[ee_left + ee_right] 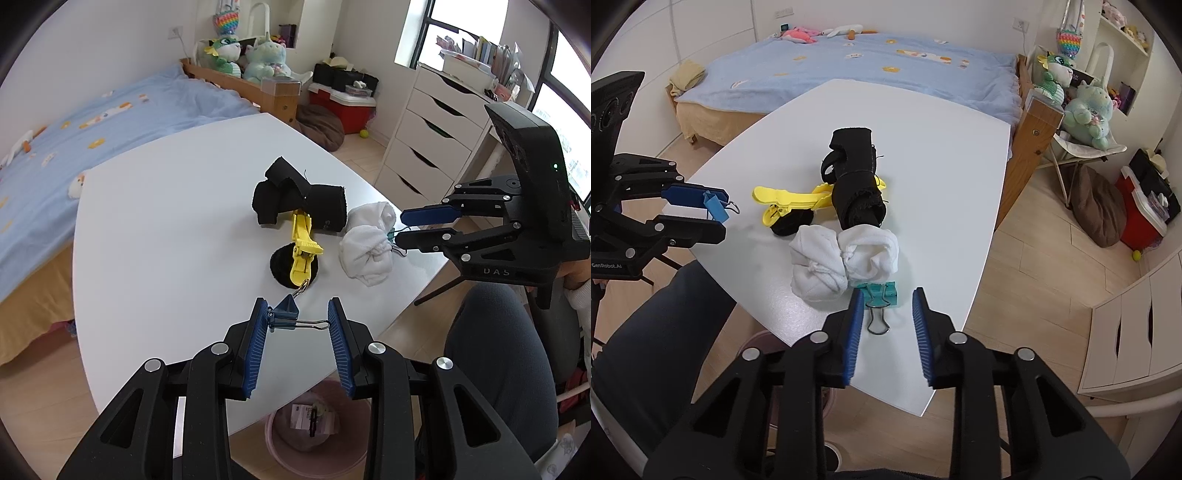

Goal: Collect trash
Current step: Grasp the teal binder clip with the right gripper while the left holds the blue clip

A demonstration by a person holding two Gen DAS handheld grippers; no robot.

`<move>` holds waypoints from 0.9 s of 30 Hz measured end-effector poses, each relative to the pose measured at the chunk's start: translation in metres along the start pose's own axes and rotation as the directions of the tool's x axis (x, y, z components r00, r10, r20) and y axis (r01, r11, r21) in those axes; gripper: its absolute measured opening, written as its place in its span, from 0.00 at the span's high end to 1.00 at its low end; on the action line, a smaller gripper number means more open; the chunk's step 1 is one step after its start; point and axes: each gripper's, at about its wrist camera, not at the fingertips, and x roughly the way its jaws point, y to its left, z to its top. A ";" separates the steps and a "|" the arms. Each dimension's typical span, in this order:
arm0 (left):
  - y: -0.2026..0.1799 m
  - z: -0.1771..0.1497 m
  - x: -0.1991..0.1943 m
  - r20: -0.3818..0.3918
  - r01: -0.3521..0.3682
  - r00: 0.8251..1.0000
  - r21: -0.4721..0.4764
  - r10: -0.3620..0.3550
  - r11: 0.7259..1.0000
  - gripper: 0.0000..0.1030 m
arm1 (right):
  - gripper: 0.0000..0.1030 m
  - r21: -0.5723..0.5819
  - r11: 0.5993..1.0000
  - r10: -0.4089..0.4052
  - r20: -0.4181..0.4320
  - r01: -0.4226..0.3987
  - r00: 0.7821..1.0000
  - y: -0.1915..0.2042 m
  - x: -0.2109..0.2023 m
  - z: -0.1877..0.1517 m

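Table (166, 221), left claw (297, 308) gripping blue clip (285, 312) crosswise, right claw (887, 295) narrow round teal clip (879, 292)

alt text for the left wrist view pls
The left gripper holds a blue binder clip in its jaws above a white table. Beyond lie a yellow clamp, black cloth and a white cloth bundle.
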 end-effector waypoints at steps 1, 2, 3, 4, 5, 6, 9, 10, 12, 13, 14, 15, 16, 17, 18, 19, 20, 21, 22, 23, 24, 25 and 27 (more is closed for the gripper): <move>0.000 0.000 0.000 0.000 -0.001 1.000 0.000 0.001 1.000 0.68 | 0.83 -0.001 1.000 0.004 -0.002 -0.004 1.000 0.000 0.001 0.000; 0.000 -0.001 0.000 -0.001 0.000 1.000 0.000 0.000 1.000 0.68 | 0.86 -0.004 1.000 0.006 -0.006 -0.006 1.000 0.001 0.002 0.000; 0.000 -0.001 0.000 -0.001 0.000 1.000 0.000 0.000 1.000 0.68 | 0.88 -0.006 1.000 0.006 -0.008 -0.006 1.000 0.002 0.002 0.000; 0.000 -0.001 0.000 -0.001 -0.001 1.000 0.000 0.001 1.000 0.68 | 0.88 -0.006 1.000 0.007 -0.005 -0.007 1.000 0.002 0.002 0.000; 0.000 -0.001 0.000 -0.001 0.000 1.000 0.000 0.000 1.000 0.68 | 0.88 -0.004 1.000 0.008 -0.003 -0.008 1.000 0.002 0.001 0.000; 0.000 0.000 0.000 0.000 -0.001 1.000 0.000 0.001 1.000 0.68 | 0.88 -0.002 1.000 0.008 0.001 -0.008 1.000 0.003 0.001 0.000; 0.001 -0.002 0.000 0.003 -0.001 1.000 -0.001 0.001 1.000 0.68 | 0.88 0.004 1.000 0.009 0.011 -0.009 1.000 0.005 -0.002 -0.002; 0.001 -0.003 0.000 0.005 -0.002 1.000 -0.001 0.002 1.000 0.68 | 0.88 0.005 1.000 0.007 0.012 -0.007 1.000 0.006 -0.003 -0.003; 0.002 -0.005 -0.002 0.009 0.000 1.000 -0.002 0.000 1.000 0.68 | 0.88 0.008 1.000 0.001 0.018 -0.001 1.000 0.007 -0.007 -0.004; 0.002 -0.006 -0.003 0.011 0.000 1.000 -0.003 0.000 1.000 0.68 | 0.88 0.014 1.000 -0.002 0.023 0.002 1.000 0.007 -0.009 -0.004; 0.002 -0.007 -0.006 0.013 0.001 1.000 -0.004 -0.001 1.000 0.68 | 0.88 0.022 1.000 -0.004 0.028 0.003 1.000 0.006 -0.012 -0.004; 0.002 -0.007 -0.008 0.016 0.004 1.000 -0.005 -0.004 1.000 0.68 | 0.88 0.030 1.000 -0.006 0.033 0.005 0.999 0.006 -0.014 -0.004; 0.002 -0.007 -0.010 0.019 0.005 1.000 -0.005 -0.005 1.000 0.68 | 0.88 0.034 0.999 -0.007 0.038 0.006 0.999 0.006 -0.017 -0.005; 0.002 -0.008 -0.012 0.022 0.005 1.000 -0.004 -0.005 1.000 0.68 | 0.88 0.037 0.999 -0.006 0.044 0.004 0.999 0.007 -0.020 -0.005; 0.002 -0.008 -0.015 0.025 0.007 1.000 -0.004 -0.007 1.000 0.68 | 0.88 0.038 0.999 -0.006 0.050 0.004 0.999 0.008 -0.023 -0.005; 0.002 -0.007 -0.017 0.027 0.009 1.000 -0.003 -0.009 1.000 0.68 | 0.88 0.039 0.999 -0.006 0.054 0.004 0.999 0.009 -0.026 -0.005; 0.001 -0.008 -0.020 0.031 0.010 0.999 -0.002 -0.010 1.000 0.68 | 0.88 0.041 0.999 -0.004 0.061 0.001 0.998 0.010 -0.030 -0.005; 0.000 -0.008 -0.023 0.034 0.012 0.999 -0.001 -0.012 1.000 0.68 | 0.88 0.042 0.999 -0.001 0.069 -0.001 0.998 0.012 -0.033 -0.006; 0.000 -0.009 -0.025 0.036 0.013 0.999 0.000 -0.013 1.000 0.68 | 0.88 0.043 0.999 0.001 0.076 -0.004 0.997 0.013 -0.037 -0.006; -0.002 -0.010 -0.028 0.040 0.015 0.999 0.002 -0.015 1.000 0.68 | 0.88 0.042 0.999 0.004 0.086 -0.008 0.996 0.015 -0.041 -0.006; -0.003 -0.010 -0.030 0.042 0.018 0.999 0.004 -0.018 1.000 0.68 | 0.88 0.041 0.999 0.008 0.095 -0.012 0.995 0.018 -0.046 -0.006; -0.004 -0.011 -0.033 0.045 0.019 0.999 0.008 -0.019 1.000 0.68 | 0.88 0.038 0.999 0.011 0.102 -0.015 0.995 0.021 -0.049 -0.007; -0.006 -0.011 -0.038 0.049 0.022 0.999 0.014 -0.022 1.000 0.68 | 0.88 0.035 0.999 0.019 0.121 -0.023 0.992 0.027 -0.058 -0.008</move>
